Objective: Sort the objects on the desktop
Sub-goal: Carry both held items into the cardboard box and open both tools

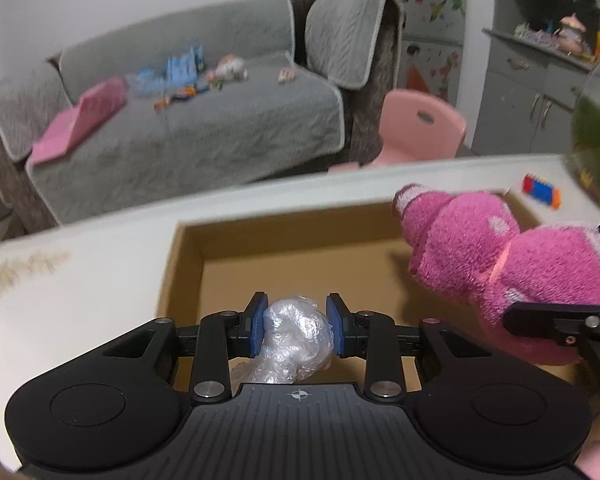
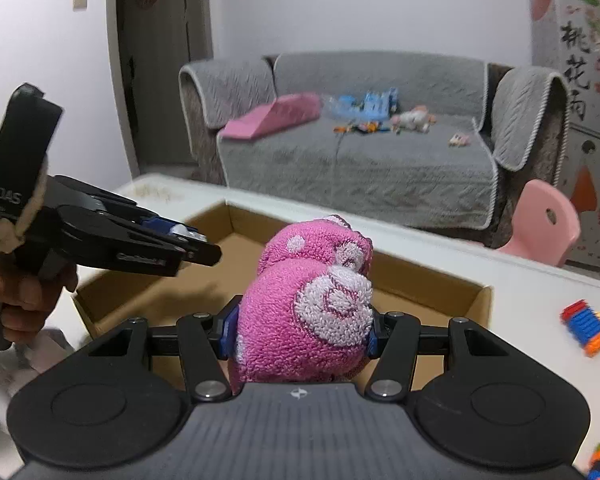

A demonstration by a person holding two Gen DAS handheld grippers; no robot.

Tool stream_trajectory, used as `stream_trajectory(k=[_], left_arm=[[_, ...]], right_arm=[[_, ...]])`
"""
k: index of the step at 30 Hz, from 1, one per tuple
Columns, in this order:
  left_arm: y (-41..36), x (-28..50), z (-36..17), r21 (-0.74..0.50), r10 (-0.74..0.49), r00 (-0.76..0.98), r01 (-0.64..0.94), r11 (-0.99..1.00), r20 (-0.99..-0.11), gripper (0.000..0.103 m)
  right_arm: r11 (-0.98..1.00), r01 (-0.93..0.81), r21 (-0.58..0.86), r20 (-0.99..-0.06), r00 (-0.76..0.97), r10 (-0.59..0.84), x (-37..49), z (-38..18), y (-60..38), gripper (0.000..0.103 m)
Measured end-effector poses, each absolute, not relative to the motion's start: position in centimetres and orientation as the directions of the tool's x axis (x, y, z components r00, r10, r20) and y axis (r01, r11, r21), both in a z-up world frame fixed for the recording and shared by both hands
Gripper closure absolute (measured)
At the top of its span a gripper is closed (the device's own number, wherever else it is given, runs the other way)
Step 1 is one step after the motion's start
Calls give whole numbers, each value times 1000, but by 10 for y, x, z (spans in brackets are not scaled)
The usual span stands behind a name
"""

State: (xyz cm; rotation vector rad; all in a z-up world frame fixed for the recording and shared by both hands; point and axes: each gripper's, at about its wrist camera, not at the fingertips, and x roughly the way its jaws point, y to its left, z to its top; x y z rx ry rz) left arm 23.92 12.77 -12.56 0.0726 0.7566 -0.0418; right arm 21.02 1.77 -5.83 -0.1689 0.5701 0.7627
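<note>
My left gripper (image 1: 298, 330) is shut on a crumpled ball of clear plastic wrap (image 1: 296, 336) and holds it over the near edge of an open cardboard box (image 1: 188, 248). My right gripper (image 2: 300, 330) is shut on a pink plush cloth with white spots (image 2: 312, 300) and holds it above the same box (image 2: 476, 300). In the left wrist view the pink cloth (image 1: 500, 264) hangs over the box's right side. In the right wrist view the left gripper (image 2: 192, 240) reaches in from the left over the box.
The box sits on a white table (image 1: 80, 280). A colourful block toy (image 2: 586, 328) lies on the table right of the box, also in the left wrist view (image 1: 542, 190). A pink chair (image 1: 420, 128) and a grey sofa (image 2: 360, 152) with toys stand beyond the table.
</note>
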Motion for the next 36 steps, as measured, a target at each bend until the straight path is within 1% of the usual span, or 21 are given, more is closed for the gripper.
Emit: stream_trajectory(k=[4, 6, 11, 17, 28, 30, 31, 32, 33, 34, 35, 36], left_arm=[[137, 240, -140, 38, -11, 674, 58, 998, -739, 65], [139, 236, -143, 36, -16, 637, 68, 997, -771, 64], [136, 219, -140, 36, -31, 602, 100, 994, -798, 64], [124, 190, -137, 47, -45, 574, 145, 988, -817, 64], [104, 147, -130, 39, -59, 538, 168, 985, -841, 63], [102, 141, -129, 45, -58, 539, 176, 983, -840, 61], [101, 139, -129, 48, -52, 543, 169, 984, -838, 60], [101, 138, -129, 51, -50, 547, 167, 985, -835, 53], [101, 135, -128, 58, -46, 556, 168, 984, -830, 36], [101, 132, -126, 70, -36, 577, 160, 985, -816, 27], [102, 126, -121, 79, -26, 608, 146, 986, -794, 16], [105, 120, -114, 86, -19, 644, 131, 988, -765, 13]], right_arm=[[705, -707, 52, -585, 550, 596, 207, -68, 26, 51], [698, -714, 44, -602, 539, 589, 198, -60, 27, 51], [665, -747, 9, -680, 483, 552, 185, -56, 33, 51], [613, -789, -28, -749, 423, 510, 164, -53, 31, 51], [576, -817, -31, -774, 384, 503, 127, -51, 17, 51], [575, -818, -27, -776, 379, 503, 124, -50, 16, 49], [577, -816, -29, -775, 383, 503, 124, -49, 16, 46], [586, -809, -39, -767, 401, 502, 124, -48, 15, 43], [598, -801, -35, -758, 411, 507, 124, -45, 13, 43], [613, -790, -25, -739, 428, 521, 124, -41, 8, 37], [627, -778, -20, -719, 447, 532, 124, -36, 5, 26], [643, -766, -11, -693, 469, 547, 123, -29, -1, 23]])
